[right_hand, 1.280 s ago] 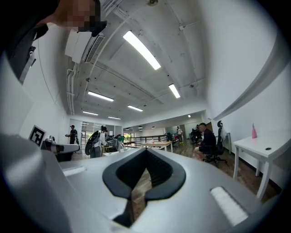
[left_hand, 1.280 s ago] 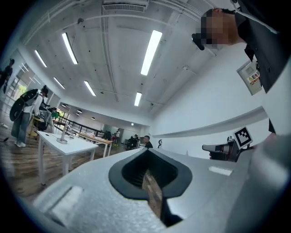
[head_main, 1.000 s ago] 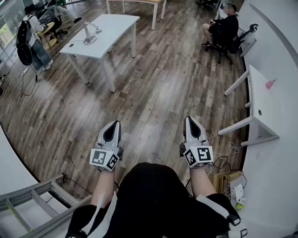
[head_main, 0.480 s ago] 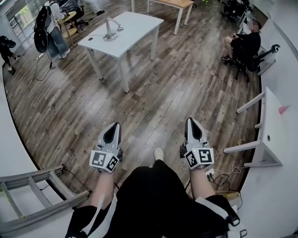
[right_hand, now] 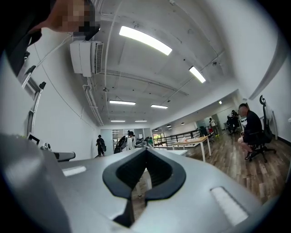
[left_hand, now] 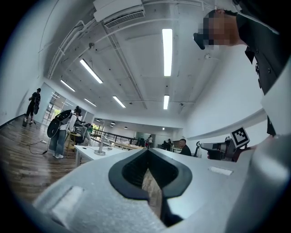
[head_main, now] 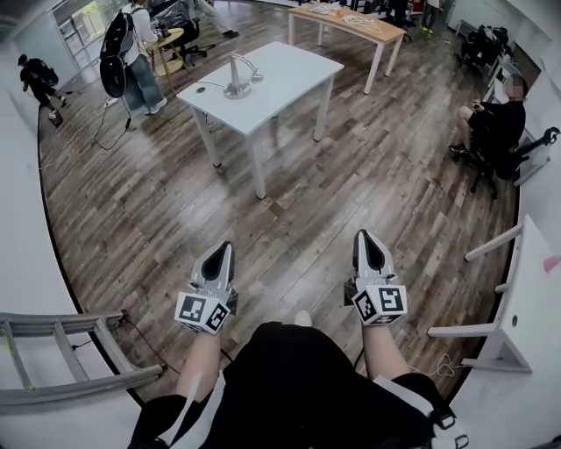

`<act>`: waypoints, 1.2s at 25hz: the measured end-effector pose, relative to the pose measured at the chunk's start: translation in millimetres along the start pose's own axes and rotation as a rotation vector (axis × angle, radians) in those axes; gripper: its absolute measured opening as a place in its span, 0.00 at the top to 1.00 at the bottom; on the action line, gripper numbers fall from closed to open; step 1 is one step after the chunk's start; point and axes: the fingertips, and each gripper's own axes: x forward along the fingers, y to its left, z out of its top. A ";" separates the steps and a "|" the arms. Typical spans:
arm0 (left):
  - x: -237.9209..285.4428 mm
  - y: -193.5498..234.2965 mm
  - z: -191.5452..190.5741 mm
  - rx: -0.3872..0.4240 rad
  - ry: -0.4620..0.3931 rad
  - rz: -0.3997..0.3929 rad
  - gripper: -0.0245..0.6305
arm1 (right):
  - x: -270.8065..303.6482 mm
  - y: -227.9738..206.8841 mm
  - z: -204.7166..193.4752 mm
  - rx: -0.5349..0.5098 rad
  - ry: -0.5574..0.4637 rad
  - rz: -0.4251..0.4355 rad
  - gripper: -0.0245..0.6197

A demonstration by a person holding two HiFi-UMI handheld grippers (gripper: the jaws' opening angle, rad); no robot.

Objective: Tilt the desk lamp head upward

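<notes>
The desk lamp (head_main: 238,77) is silver, with a round base and a bent arm. It stands on a white table (head_main: 280,83) far ahead across the wooden floor. In the left gripper view the lamp (left_hand: 99,148) shows small on that table (left_hand: 88,153). My left gripper (head_main: 226,248) and right gripper (head_main: 365,236) are held level in front of me, side by side, both shut and empty. Both are well short of the table. The left gripper's jaws (left_hand: 147,151) and the right gripper's jaws (right_hand: 145,150) stand closed with nothing between them.
A person with a backpack (head_main: 123,48) stands left of the table by a stool. Another person (head_main: 496,131) sits on a chair at the right. A wooden table (head_main: 351,22) stands behind, a white desk (head_main: 530,302) at my right, a ladder (head_main: 53,351) at lower left.
The white table with the lamp has shifted right and down in the head view and looks nearer. Both grippers have stayed shut and side by side.
</notes>
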 end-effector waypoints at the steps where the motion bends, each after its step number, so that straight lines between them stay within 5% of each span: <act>1: 4.0 -0.1 -2.1 0.001 0.004 0.008 0.96 | 5.3 -4.2 -1.6 0.006 0.004 0.008 0.96; 18: 66.2 -14.2 -19.4 0.003 0.012 0.078 0.96 | 50.4 -73.8 -13.3 0.042 0.041 0.071 0.96; 30: 92.9 55.0 -21.0 0.014 0.009 0.129 0.96 | 126.2 -50.1 -23.3 0.037 0.060 0.109 0.96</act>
